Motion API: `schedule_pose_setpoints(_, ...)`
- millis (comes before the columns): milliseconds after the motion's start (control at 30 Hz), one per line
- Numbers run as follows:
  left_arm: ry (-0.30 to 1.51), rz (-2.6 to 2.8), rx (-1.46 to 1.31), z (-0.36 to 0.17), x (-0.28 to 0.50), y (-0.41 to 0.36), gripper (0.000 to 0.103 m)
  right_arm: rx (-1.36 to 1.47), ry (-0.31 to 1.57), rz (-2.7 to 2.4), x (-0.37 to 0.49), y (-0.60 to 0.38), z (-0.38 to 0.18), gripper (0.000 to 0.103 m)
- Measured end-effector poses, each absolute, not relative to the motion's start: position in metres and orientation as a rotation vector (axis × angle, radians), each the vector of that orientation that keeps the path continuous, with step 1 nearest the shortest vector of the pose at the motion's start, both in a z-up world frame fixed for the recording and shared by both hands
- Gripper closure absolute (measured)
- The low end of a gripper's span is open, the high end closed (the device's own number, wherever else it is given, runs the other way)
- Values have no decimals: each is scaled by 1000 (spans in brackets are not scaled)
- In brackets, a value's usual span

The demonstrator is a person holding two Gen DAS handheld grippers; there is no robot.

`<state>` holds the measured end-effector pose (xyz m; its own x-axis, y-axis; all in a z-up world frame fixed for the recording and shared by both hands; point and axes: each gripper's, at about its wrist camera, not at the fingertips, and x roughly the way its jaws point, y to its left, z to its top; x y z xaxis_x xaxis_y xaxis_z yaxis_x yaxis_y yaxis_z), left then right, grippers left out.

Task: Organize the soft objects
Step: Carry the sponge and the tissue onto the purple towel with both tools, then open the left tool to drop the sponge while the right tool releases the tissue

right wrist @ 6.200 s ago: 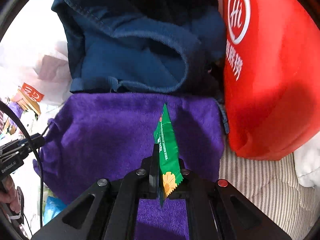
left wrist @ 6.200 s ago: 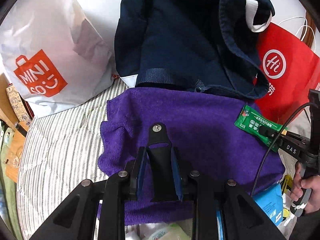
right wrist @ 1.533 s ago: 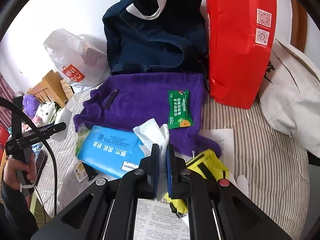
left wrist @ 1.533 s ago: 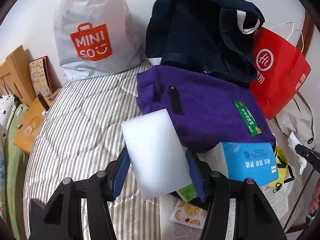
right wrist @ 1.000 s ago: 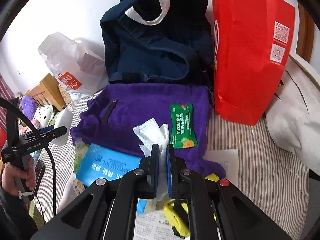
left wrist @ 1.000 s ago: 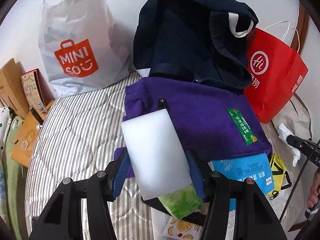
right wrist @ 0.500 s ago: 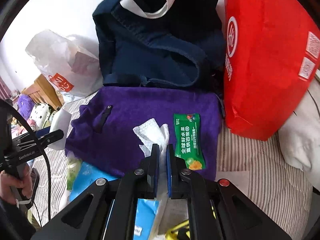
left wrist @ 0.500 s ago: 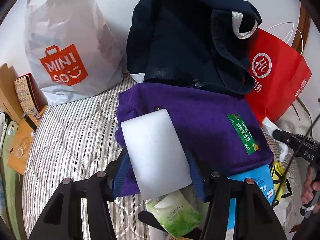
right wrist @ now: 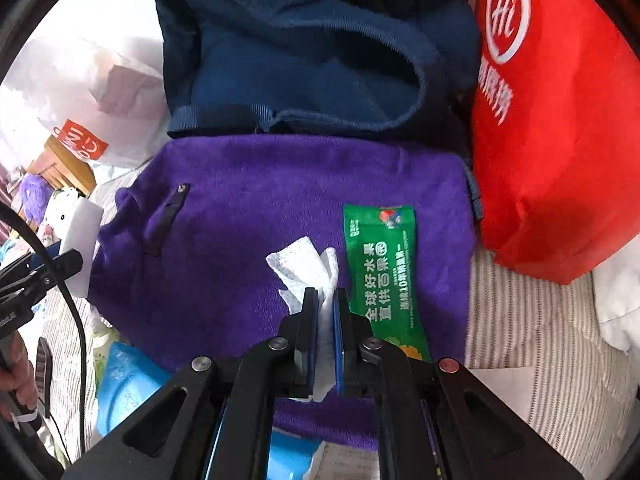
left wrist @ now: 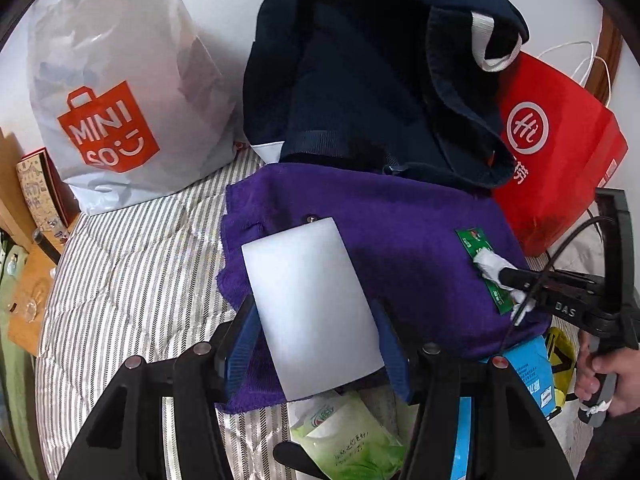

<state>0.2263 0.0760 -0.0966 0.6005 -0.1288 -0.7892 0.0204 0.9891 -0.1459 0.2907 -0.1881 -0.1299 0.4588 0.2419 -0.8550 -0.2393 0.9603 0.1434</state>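
**White sponge and crumpled tissue held over purple towel**

White foam fills the left gripper (left wrist: 316, 312): a sponge block (left wrist: 310, 304) is clamped between its blue pads, above the near-left part of a purple towel (left wrist: 400, 220) spread on a striped mattress (left wrist: 132, 280). At three o'clock from the block, the right gripper (right wrist: 326, 320) pinches a crumpled white tissue (right wrist: 306, 268) with its jaws nearly closed, just left of a green snack packet (right wrist: 382, 276) lying on the towel. At twelve o'clock slumps a navy backpack (left wrist: 360, 80), a red paper bag (left wrist: 560, 152) to its right, a white Miniso bag (left wrist: 120, 92) at ten o'clock. Blue and green tissue packs lie at the towel's near edge.
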Motion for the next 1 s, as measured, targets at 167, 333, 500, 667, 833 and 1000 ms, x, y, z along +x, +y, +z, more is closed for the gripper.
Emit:
schedule_pose_setpoints(167, 932, -103, -119, -101, 231, 72, 49, -5, 1083, 316, 299, -179, -142, 96)
schedule_pose_setpoints(333, 948, -111, -119, -106, 238, 71, 49, -1, 1113, 330, 305, -179, -151, 94)
schedule_pose_setpoints(500, 971, -120, -126, -114, 246, 66, 49, 5, 1120, 340, 305, -182, -150, 81)
schedule_pose_setpoints(667, 998, -141, -145, -124, 254, 59, 49, 26, 1088, 341, 301, -187, -138, 66)
schedule_pose_setpoints(833, 1018, -128, -120, -132, 259, 53, 49, 53, 1043, 317, 291, -199, -116, 66)
schedule_pose_setpoints(1000, 1035, -107, -112, -143, 267, 53, 48, 65, 988, 286, 263, -222, -92, 66)
